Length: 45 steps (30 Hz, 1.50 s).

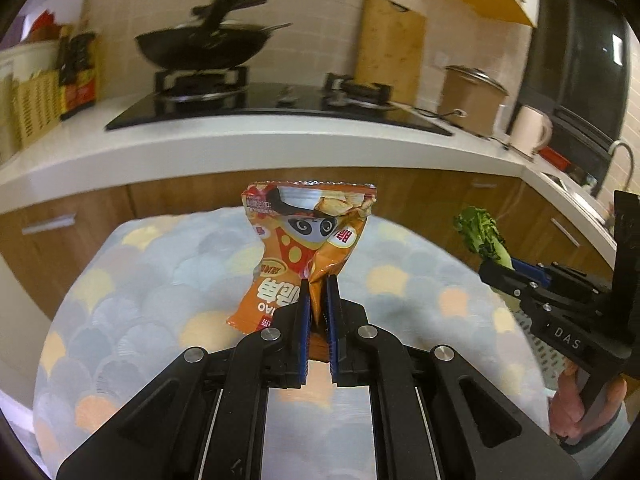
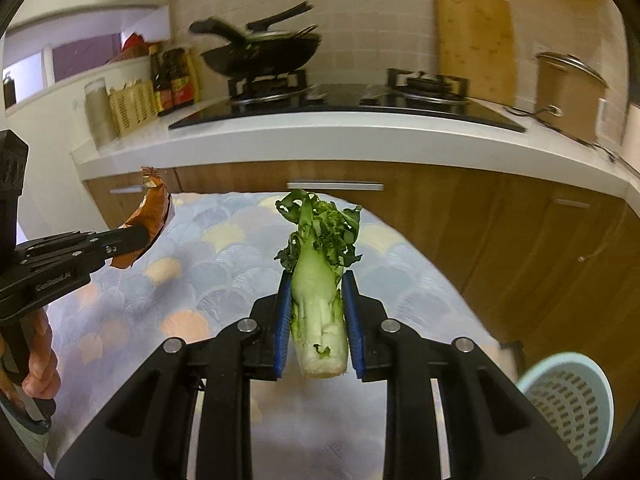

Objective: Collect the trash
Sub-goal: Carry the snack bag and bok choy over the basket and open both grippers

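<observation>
Risk: my left gripper (image 1: 318,312) pinches snack bag (image 1: 308,248) by thin fold, right gripper (image 2: 318,320) clamps bok choy (image 2: 318,280); either could slip before basket (image 2: 568,400).

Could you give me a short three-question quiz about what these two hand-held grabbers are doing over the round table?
1. True or false: the left gripper has its fingers shut on an orange snack bag.
2. What does the right gripper hold between its blue pads?
A. a wooden board
B. a green leafy vegetable
C. a pot lid
3. Fill in: in the right wrist view, a pale blue perforated ______ sits low at the right, beside the table.

Key
1. True.
2. B, the leafy vegetable, stalk end toward the camera.
3. Basket.
</observation>
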Motion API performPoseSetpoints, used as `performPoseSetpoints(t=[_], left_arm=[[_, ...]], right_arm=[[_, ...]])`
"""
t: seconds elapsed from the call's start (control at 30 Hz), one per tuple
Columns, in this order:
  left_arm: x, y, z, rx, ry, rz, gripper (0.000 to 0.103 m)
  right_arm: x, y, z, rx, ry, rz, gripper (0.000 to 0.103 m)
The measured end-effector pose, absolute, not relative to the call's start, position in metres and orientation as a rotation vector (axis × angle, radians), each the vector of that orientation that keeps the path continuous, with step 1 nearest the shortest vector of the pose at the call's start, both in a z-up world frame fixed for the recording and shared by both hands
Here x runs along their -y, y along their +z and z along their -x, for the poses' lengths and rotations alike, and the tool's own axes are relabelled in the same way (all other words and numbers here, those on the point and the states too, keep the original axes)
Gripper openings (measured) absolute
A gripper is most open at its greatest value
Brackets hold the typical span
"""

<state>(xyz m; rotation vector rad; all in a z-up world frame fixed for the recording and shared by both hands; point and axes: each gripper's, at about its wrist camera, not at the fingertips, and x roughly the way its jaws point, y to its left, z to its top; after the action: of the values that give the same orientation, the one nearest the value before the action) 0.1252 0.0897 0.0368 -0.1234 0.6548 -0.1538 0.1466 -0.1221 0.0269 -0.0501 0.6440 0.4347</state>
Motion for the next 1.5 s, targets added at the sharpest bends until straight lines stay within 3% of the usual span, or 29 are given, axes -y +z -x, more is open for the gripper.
performPoseSetpoints(t=[0.5, 1.13, 1.3, 1.4, 1.5], left_arm=[[0.044, 0.051, -0.096, -0.616, -0.403, 0.095, 0.005], [0.219, 0.0, -0.11, -0.745, -0.619, -0.056, 0.006], [0.239, -0.015, -0.124, -0.811, -0.637, -0.059, 0.014], [0.238, -0.024, -0.127, -0.841, -0.641, -0.053, 0.038], [0.234, -0.032, -0.128, -0.856, -0.635, -0.035, 0.042]], right_arm=[[0.26, 0.046, -0.074, -0.58, 0.235, -0.02, 0.021], [0.388, -0.012, -0.049, -0.703, 0.038, -0.209, 0.022], [0.408, -0.029, -0.061, -0.783, -0.005, -0.288, 0.025], [0.416, -0.036, -0.062, -0.8, -0.008, -0.314, 0.031], [0.42, -0.039, -0.063, -0.803, -0.016, -0.32, 0.032]])
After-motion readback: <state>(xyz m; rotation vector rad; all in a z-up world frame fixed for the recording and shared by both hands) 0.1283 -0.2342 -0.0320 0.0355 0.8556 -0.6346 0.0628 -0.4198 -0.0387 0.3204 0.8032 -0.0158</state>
